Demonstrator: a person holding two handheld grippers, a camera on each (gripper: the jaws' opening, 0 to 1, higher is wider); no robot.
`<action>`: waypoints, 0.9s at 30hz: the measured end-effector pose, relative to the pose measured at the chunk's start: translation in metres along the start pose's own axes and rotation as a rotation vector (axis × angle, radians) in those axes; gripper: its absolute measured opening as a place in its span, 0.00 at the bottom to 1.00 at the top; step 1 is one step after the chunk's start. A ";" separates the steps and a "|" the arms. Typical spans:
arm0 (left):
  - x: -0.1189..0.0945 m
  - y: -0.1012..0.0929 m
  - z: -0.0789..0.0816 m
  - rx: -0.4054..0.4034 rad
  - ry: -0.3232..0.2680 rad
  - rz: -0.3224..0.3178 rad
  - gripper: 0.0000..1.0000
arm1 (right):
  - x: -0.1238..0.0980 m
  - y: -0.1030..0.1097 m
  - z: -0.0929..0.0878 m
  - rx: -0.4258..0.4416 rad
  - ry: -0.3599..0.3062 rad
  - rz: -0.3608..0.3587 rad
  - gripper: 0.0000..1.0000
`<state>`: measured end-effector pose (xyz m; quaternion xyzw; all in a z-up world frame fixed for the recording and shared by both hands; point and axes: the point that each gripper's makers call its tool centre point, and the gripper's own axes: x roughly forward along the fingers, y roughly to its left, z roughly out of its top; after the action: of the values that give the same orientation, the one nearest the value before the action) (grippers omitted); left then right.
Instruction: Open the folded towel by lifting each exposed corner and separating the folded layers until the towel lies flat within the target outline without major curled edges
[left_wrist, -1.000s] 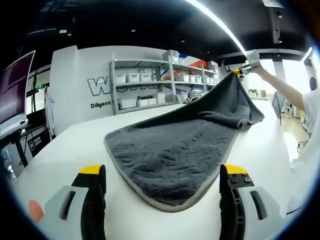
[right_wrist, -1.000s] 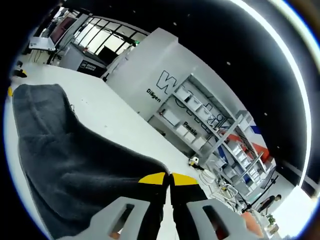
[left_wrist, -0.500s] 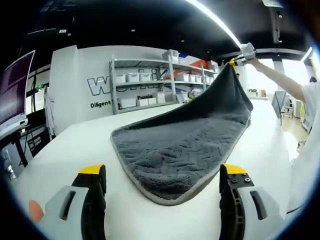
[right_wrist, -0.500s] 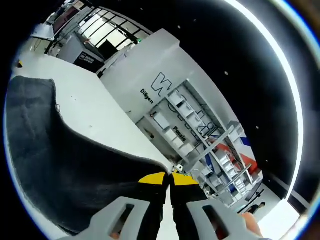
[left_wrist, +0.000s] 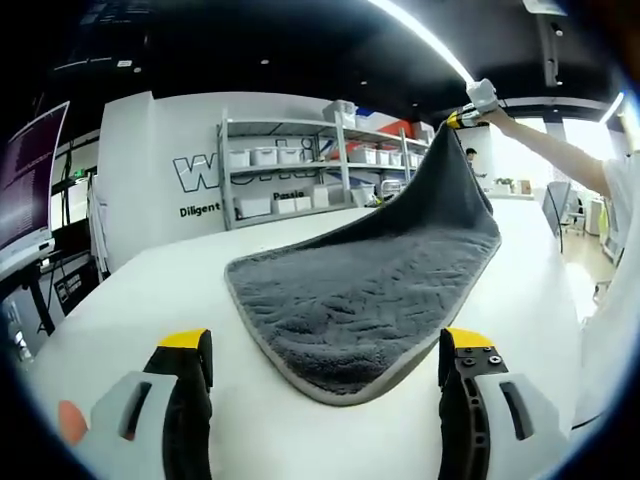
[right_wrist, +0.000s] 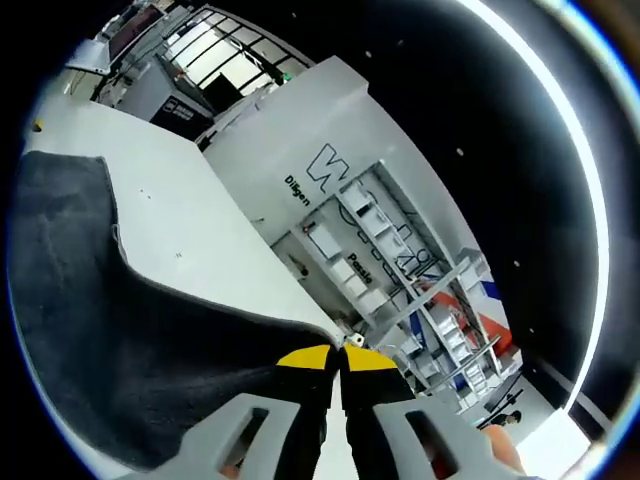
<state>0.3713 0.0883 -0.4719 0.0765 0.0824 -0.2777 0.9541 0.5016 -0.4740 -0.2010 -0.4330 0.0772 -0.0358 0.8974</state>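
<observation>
A dark grey towel (left_wrist: 370, 290) with a pale hem lies on the white table (left_wrist: 140, 300), its far corner pulled up high. My right gripper (left_wrist: 462, 116), at the upper right of the left gripper view, is shut on that corner and a person's arm (left_wrist: 560, 165) holds it. In the right gripper view the towel (right_wrist: 110, 340) hangs down from my shut right gripper (right_wrist: 338, 362) toward the table (right_wrist: 180, 230). My left gripper (left_wrist: 325, 345) stands open above the table's near edge, just short of the towel's near hem, with nothing between its fingers.
Metal shelves (left_wrist: 310, 170) with white bins stand behind the table against a white wall with lettering (left_wrist: 200, 175). A monitor (left_wrist: 25, 180) sits at the far left. The same shelves (right_wrist: 400, 270) show in the right gripper view. Bare table lies left of the towel.
The right gripper has lifted the towel corner higher and pulled it back; the fold that lay bunched near the far end has opened out. The left gripper has stayed still.
</observation>
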 end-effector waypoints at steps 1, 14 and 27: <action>0.000 0.000 0.000 0.000 0.000 -0.001 0.92 | 0.001 0.001 -0.002 -0.004 0.006 -0.001 0.00; 0.000 0.000 0.000 0.001 0.004 0.002 0.92 | 0.023 0.008 -0.041 0.064 0.090 -0.018 0.00; 0.001 0.001 -0.001 0.004 0.009 0.002 0.92 | 0.040 0.035 -0.089 0.216 0.168 0.009 0.00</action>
<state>0.3723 0.0892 -0.4727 0.0797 0.0860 -0.2764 0.9539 0.5254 -0.5263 -0.2870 -0.3290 0.1497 -0.0758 0.9293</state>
